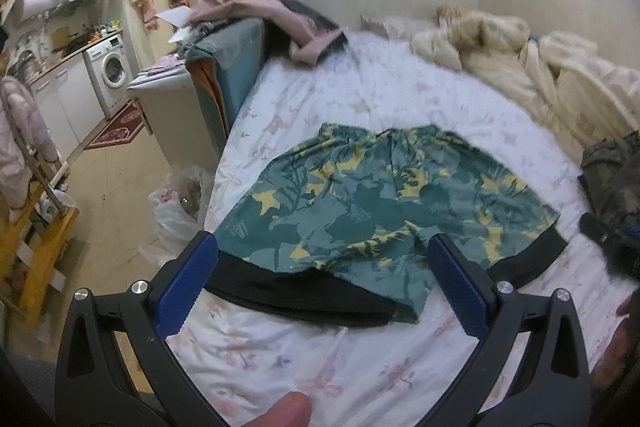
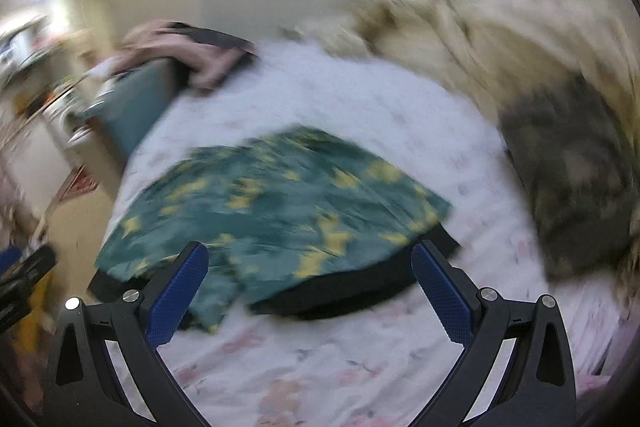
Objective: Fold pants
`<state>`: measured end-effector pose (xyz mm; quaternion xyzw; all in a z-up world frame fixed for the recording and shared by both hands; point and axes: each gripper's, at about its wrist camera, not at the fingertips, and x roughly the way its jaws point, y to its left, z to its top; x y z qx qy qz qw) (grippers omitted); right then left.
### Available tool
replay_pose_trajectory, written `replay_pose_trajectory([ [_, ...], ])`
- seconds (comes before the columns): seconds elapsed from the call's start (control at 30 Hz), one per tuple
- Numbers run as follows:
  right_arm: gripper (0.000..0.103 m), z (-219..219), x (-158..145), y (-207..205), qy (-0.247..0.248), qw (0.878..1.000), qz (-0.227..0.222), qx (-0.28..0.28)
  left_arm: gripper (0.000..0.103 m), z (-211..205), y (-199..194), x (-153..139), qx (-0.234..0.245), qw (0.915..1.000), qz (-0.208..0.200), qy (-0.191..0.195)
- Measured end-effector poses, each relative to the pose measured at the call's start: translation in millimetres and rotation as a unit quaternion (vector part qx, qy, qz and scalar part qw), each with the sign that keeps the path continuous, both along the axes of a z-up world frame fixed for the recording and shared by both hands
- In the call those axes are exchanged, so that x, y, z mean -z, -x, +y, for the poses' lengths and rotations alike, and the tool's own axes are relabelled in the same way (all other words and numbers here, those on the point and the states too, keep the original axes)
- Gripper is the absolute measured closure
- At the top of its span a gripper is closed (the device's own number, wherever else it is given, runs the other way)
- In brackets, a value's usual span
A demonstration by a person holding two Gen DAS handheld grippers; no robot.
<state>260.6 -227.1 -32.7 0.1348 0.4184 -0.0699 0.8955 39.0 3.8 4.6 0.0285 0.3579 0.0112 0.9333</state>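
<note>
From the left wrist view we see our left gripper [image 1: 324, 251] with its blue-padded fingers spread wide and nothing between them. It hovers above the near hem of the green-and-yellow patterned shorts [image 1: 384, 195], which lie flat on the floral bed sheet [image 1: 280, 355] with their waistband toward the far side. A cream duvet [image 1: 520, 63] is bunched along the wall.

The right wrist view is blurred. Our right gripper [image 2: 310, 259] also stands wide apart and empty, over the shorts' [image 2: 280, 195] black hem. A dark camouflage garment [image 2: 572, 179] lies to the right, apart from the shorts.
</note>
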Motion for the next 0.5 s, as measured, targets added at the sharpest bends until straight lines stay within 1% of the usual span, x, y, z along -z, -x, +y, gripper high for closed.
replay_pose_trajectory([
  [0.03, 0.0, -25.3, 14.3, -8.6, -0.053, 0.998, 0.021, 0.024, 0.0, -0.2, -6.4, -0.8, -0.001, 1.0, 0.002, -0.005],
  [0.07, 0.0, -44.0, 24.1, -11.4, -0.084, 0.995, 0.032, 0.044, 0.0, 0.3, -12.0, -1.8, -0.005, 1.0, 0.002, -0.007],
  [0.1, 0.0, -69.5, 43.5, -14.7, -0.131, 0.986, 0.054, 0.086, 0.0, -2.2, -19.7, -1.6, -0.008, 0.9999, 0.008, -0.006],
  [0.13, 0.006, -92.3, 64.2, -14.6, -0.182, 0.973, 0.071, 0.123, 0.0, -3.0, -26.0, -0.8, -0.008, 0.9999, 0.015, -0.001],
  [0.17, 0.01, -106.9, 77.2, -13.4, -0.22, 0.962, 0.079, 0.144, 0.0, -3.9, -32.4, -0.3, -0.008, 0.9997, 0.02, 0.005],
  [0.2, 0.016, -123.2, 96.4, -12.2, -0.266, 0.945, 0.09, 0.168, 0.0, -5.1, -37.8, 0.9, -0.007, 0.9996, 0.026, 0.011],
  [0.23, 0.017, -134.8, 111.0, -11.8, -0.287, 0.934, 0.1, 0.186, 0.0, -6.8, -41.5, 2.1, -0.005, 0.9995, 0.029, 0.013],
  [0.27, 0.019, -141.6, 118.7, -12.4, -0.283, 0.933, 0.107, 0.194, 0.0, -10.5, -44.7, 4.2, -0.002, 0.9994, 0.033, 0.012],
  [0.3, 0.021, -145.8, 121.8, -13.6, -0.269, 0.936, 0.113, 0.199, 0.0, -14.1, -49.4, 4.7, 0.002, 0.9993, 0.036, 0.009],
  [0.33, 0.022, -150.5, 126.5, -14.6, -0.251, 0.938, 0.119, 0.207, 0.0, -17.5, -53.2, 6.0, 0.006, 0.9992, 0.038, 0.007],
  [0.37, 0.023, -153.7, 130.8, -15.1, -0.248, 0.938, 0.12, 0.211, 0.0, -21.7, -56.9, 7.3, 0.011, 0.9992, 0.039, 0.004],
  [0.43, 0.029, -163.3, 143.1, -17.5, -0.255, 0.934, 0.121, 0.221, 0.0, -28.1, -62.3, 11.7, 0.017, 0.9989, 0.043, -0.001],
  [0.5, 0.034, -171.1, 157.3, -23.4, -0.273, 0.927, 0.119, 0.226, 0.0, -33.2, -72.8, 15.2, 0.021, 0.9982, 0.056, -0.001],
])
